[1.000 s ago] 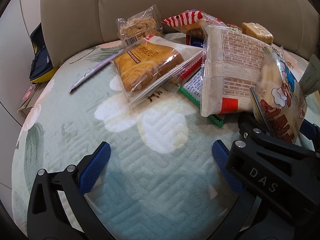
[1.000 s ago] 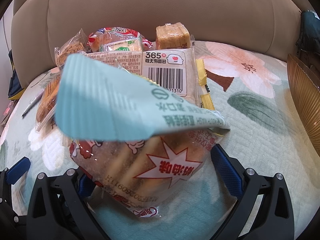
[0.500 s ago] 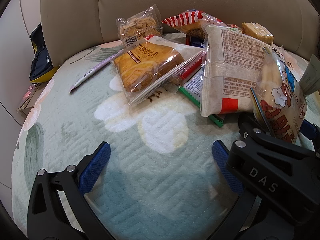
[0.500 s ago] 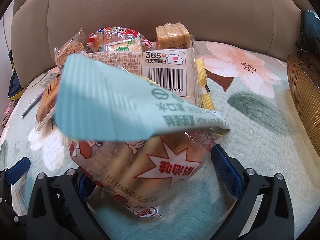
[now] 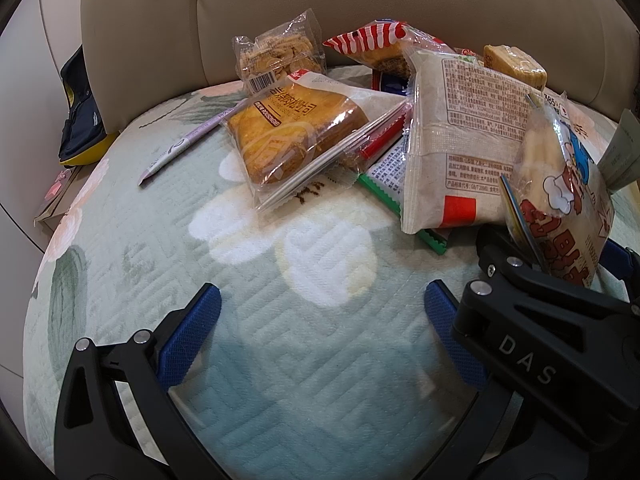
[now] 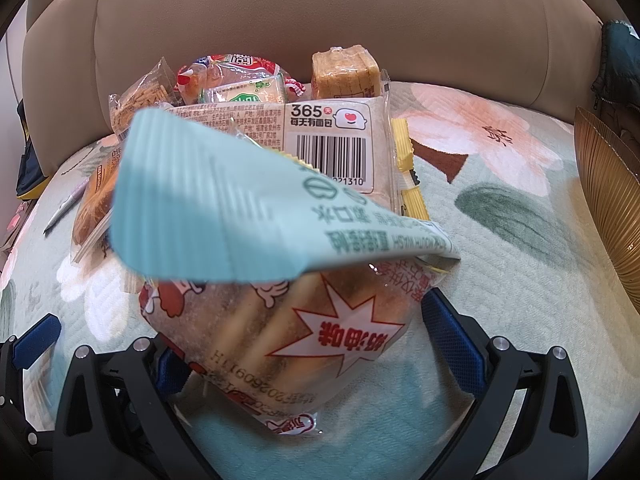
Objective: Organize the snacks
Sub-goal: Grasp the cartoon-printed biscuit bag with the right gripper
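Observation:
A pile of snack packets lies on the flowered cushion [image 5: 320, 360] against the sofa back. It includes a bread bun bag [image 5: 292, 136], a clear cracker pack [image 5: 280, 56], a red-striped bag [image 5: 372, 40] and a large white bread bag [image 5: 460, 140]. My left gripper [image 5: 320, 304] hangs open over bare cushion in front of the pile. My right gripper [image 6: 300, 328] stands wide, and a biscuit-stick packet [image 6: 280, 320] fills the space between its fingers. A light blue packet [image 6: 224, 200] leans over that one and hides much of the pile.
A pen-like stick [image 5: 180, 144] lies left of the pile. A yellow cake block [image 6: 344, 72] stands at the back. A golden ribbed bowl or basket [image 6: 612, 200] sits at the right edge. Dark items [image 5: 80, 120] rest beyond the cushion's left side.

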Demonstrator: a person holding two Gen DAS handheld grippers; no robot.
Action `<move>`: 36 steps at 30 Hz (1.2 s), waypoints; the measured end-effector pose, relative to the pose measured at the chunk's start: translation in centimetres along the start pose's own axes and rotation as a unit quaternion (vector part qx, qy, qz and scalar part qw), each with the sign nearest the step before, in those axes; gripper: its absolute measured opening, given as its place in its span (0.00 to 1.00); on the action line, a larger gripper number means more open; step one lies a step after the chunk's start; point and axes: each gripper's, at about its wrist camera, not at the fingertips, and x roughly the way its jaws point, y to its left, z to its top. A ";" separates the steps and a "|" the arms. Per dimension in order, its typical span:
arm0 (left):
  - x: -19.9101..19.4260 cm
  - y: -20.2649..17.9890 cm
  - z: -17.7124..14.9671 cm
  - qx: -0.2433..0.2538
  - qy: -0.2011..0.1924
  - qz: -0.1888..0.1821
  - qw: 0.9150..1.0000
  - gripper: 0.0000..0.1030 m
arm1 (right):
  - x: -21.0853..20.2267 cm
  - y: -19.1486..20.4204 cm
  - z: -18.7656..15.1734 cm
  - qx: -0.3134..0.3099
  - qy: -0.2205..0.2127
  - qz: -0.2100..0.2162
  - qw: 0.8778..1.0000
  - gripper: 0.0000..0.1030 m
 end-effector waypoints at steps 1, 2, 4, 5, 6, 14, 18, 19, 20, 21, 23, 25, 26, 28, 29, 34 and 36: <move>0.0 0.0 0.0 0.000 0.000 0.000 1.000 0.97 | 0.0 0.0 0.0 0.000 0.000 0.000 1.000 0.95; 0.0 0.0 0.0 0.000 0.000 0.000 1.000 0.97 | 0.0 0.0 0.0 0.000 0.000 0.000 1.000 0.95; 0.0 0.0 0.0 0.000 0.000 0.000 1.000 0.97 | 0.0 0.0 0.0 0.000 0.000 0.000 1.000 0.95; 0.0 0.0 0.0 0.000 0.000 0.000 1.000 0.97 | 0.0 0.0 0.0 0.000 0.000 0.000 1.000 0.95; 0.0 0.0 0.0 0.000 0.000 0.000 1.000 0.97 | 0.0 0.0 0.0 0.000 0.000 0.000 1.000 0.95; -0.2 0.1 0.0 0.000 0.000 0.000 1.000 0.97 | 0.0 0.0 0.0 0.000 0.000 0.000 1.000 0.95; -0.2 0.1 0.0 0.000 0.000 0.000 1.000 0.97 | 0.0 0.0 0.0 0.000 0.000 0.000 1.000 0.95; -0.2 0.1 0.0 0.000 0.000 0.000 1.000 0.97 | 0.0 0.0 0.0 0.000 0.000 0.000 1.000 0.95; -0.2 0.1 0.0 0.000 0.000 0.000 1.000 0.97 | 0.0 0.0 -0.1 0.000 0.000 0.000 1.000 0.95; -0.2 0.1 0.0 0.000 0.000 0.000 1.000 0.97 | 0.0 0.0 -0.1 0.000 0.000 0.000 1.000 0.95; -0.2 0.1 0.0 0.000 -0.001 0.000 1.000 0.97 | 0.0 0.0 0.0 0.000 0.000 0.000 1.000 0.95; -0.2 0.1 0.0 0.000 -0.001 0.000 1.000 0.97 | 0.0 0.0 -0.1 0.000 0.000 0.000 1.000 0.95; -0.2 0.1 0.0 0.000 -0.001 0.000 1.000 0.97 | 0.0 0.1 -0.1 0.000 0.000 0.000 1.000 0.95; -0.2 0.1 0.0 -0.001 -0.001 -0.001 1.000 0.97 | 0.0 0.1 0.0 0.000 0.000 0.000 1.000 0.95; -0.2 0.1 0.0 -0.001 -0.001 -0.001 1.000 0.97 | -0.1 0.1 0.0 0.000 0.000 0.000 1.000 0.95; -0.2 0.1 0.0 -0.001 -0.001 0.000 1.000 0.97 | 0.1 0.0 -0.1 0.000 0.000 0.000 1.000 0.95; -0.2 0.1 0.0 -0.001 -0.001 0.000 1.000 0.97 | 0.1 0.0 -0.1 0.000 0.000 0.000 1.000 0.95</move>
